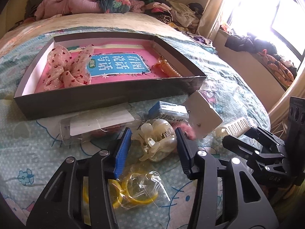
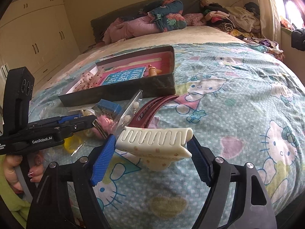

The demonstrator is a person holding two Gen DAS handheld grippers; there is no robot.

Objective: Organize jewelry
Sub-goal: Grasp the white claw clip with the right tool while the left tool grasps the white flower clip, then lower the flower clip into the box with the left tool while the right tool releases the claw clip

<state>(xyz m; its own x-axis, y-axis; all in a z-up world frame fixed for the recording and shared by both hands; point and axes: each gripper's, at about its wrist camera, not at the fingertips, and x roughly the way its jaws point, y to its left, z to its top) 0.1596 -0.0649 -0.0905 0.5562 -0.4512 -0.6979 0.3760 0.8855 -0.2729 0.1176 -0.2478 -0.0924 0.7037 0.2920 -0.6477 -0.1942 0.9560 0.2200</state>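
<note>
In the left wrist view my left gripper [image 1: 153,131] is shut on a translucent cream claw clip [image 1: 158,145] that rests on the cartoon-print bedspread, one pad against each side. My right gripper [image 2: 152,140] is shut on a white comb-toothed claw clip [image 2: 154,141] and holds it just above the bedspread, right of the pile. A dark open box [image 1: 114,97] lies behind. It holds a pink book, a sheer red-dotted bow [image 1: 66,68] and an orange beaded clip [image 1: 169,68].
Loose pieces lie in front of the box: bagged yellow bangles [image 1: 133,190], a clear packet [image 1: 95,124], a blue case [image 1: 167,108], an earring card [image 1: 204,112], a pink fluffy tie [image 1: 188,131] and a maroon hairband [image 2: 156,105]. Quilts and clothes [image 1: 85,2] are heaped at the head of the bed.
</note>
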